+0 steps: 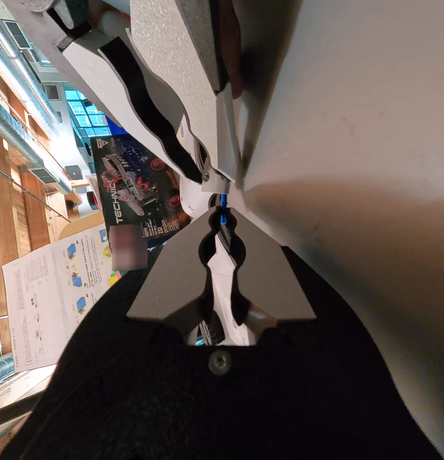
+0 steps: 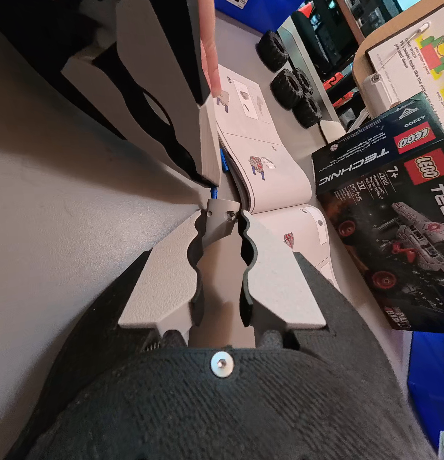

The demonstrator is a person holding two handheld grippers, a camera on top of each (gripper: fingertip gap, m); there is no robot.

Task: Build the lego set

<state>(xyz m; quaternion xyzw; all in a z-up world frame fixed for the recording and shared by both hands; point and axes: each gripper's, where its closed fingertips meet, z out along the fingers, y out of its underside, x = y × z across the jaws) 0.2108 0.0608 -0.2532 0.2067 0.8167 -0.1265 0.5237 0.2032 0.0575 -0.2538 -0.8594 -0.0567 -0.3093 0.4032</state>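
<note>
I am mating pin to panel over the table.
My left gripper point(image 1: 224, 211) is clenching a small blue plastic pin point(image 1: 223, 199); my right gripper point(image 2: 222, 216) is grasping a light grey angled plastic panel point(image 2: 219, 219), tips meeting for alignment.

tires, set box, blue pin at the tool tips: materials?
Tires: likely rubber, matte black, chunky tread. Set box: printed cardboard, slight sheen, creased edges. Blue pin: probably moulded plastic, smooth and saturated, though too small to be sure.

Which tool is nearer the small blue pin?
Left. The left tool pinches the blue pin at its tips; the right tool, holding a grey piece, faces its free end.
</note>
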